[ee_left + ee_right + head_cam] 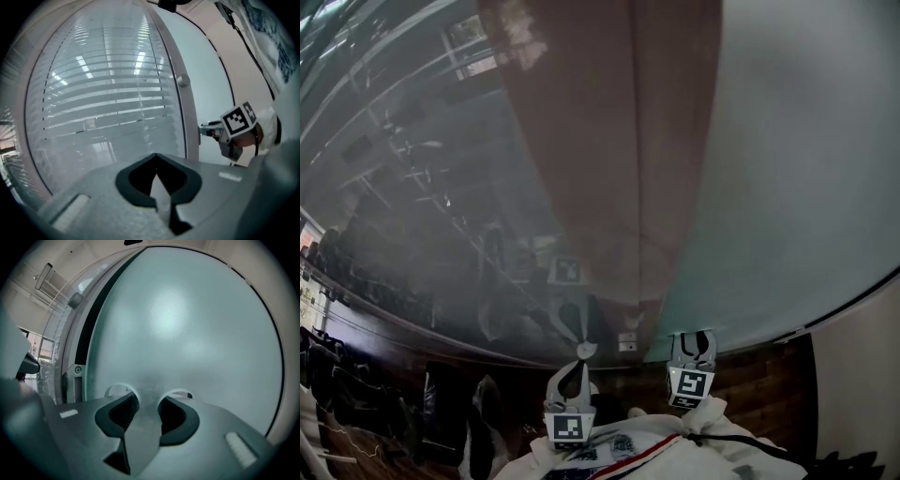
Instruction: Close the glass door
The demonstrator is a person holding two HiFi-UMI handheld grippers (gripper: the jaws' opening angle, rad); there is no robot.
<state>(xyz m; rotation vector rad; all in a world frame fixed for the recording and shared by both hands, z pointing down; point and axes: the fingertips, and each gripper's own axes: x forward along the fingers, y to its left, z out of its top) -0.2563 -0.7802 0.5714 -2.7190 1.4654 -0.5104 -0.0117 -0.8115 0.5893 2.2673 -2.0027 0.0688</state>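
The jaws of the left gripper [584,352] are clenched together into a single point, and nothing is held between them. Those of the right gripper [150,398] are held apart and released, with only glass seen through the gap.

At the left, a clear pane [103,93] is faced by the left gripper. In the head view its closed tip is seen right at the glass, where it meets its own reflection. Pale blinds [108,61] are seen behind that pane. To the right of the pane an upright frame [186,122] is found, and a small round knob [183,80] is carried on it.

Right of the frame stands the glass door [187,324], a frosted pane by which the right half of the head view is filled, down to the wooden floor [759,375]. In the right gripper view a dark slit is seen along the door's left edge, between door and frame.

The right gripper is pointed at the door near that left edge, with both tips right at the frosted surface. Whether contact is made cannot be told. White clothing [675,448] is seen at the bottom edge of the head view, behind both grippers.
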